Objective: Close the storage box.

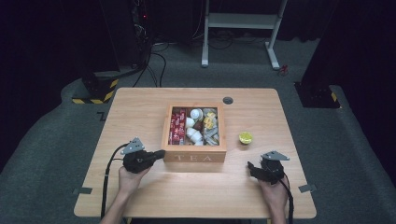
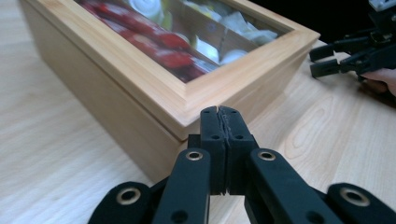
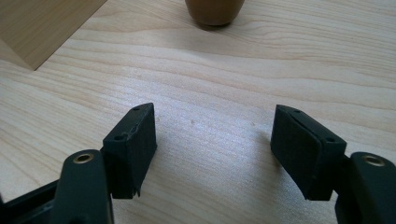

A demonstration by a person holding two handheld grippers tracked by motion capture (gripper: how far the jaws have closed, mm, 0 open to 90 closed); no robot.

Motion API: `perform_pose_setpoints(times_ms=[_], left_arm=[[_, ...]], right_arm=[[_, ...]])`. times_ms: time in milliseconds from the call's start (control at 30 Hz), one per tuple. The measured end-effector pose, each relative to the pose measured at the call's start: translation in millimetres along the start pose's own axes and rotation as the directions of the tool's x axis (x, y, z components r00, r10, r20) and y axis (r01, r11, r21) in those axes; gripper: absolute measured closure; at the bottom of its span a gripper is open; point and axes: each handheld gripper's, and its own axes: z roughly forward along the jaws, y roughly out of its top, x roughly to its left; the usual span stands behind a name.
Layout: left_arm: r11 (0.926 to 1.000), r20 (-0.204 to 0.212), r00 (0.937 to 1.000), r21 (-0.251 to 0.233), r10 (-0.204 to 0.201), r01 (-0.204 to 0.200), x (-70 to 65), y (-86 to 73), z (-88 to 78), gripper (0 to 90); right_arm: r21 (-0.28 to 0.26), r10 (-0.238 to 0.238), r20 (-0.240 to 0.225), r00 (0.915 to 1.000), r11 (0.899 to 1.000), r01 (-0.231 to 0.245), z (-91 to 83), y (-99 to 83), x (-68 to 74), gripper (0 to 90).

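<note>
— Wooden worktop (image 1: pixel 140 105), and two black grippers near us. What is the left gripper (image 1: pixel 160 153) doing?

— Its jaws are pressed together with nothing between them. The tip sits right at the near left corner of the tea box (image 1: pixel 194 156), close under the lid edge.

— Where is the box from it?

— Just to the right and a bit farther off. Its long front side runs left to right.

— And the right gripper (image 1: pixel 251 167)?

— Its jaws are apart and hold nothing. It stays low over the wood, well right of the box. So the left hand is nearer. I think it will nudge the lid.

— What's past that?

— A small yellow-green cup (image 1: pixel 245 137), to the right of the box.
</note>
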Motion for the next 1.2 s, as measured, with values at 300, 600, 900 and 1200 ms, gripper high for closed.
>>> perform_pose_setpoints(times_ms=[300, 600, 900, 1200], left_arm=[[0.9988, -0.041, 0.9988, -0.043, -0.026, 0.024, 12.1, 0.4, -16.3, 84.8], [0.9983, -0.165, 0.9853, -0.046, -0.043, 0.036, 29.3, -9.0, -34.0, 72.9], [0.9977, -0.27, 0.9605, -0.029, -0.067, 0.062, 41.5, -19.8, -41.7, 58.2], [0.9942, -0.317, 0.943, 0.0, -0.102, 0.108, 53.6, -33.4, -38.3, 51.1]], right_arm=[[-0.001, 0.0, 0.002, 1.0, 1.0, 0.0, 0.1, 0.0, -0.1, 31.1], [-0.001, 0.0, 0.002, 1.0, 1.0, 0.0, 0.1, 0.0, -0.1, 31.1], [0.0, 0.001, 0.002, 1.0, 1.0, -0.001, 0.0, 0.0, 0.0, 31.0], [0.0, 0.002, 0.002, 1.0, 1.0, -0.002, 0.0, 0.0, 0.0, 31.0]])
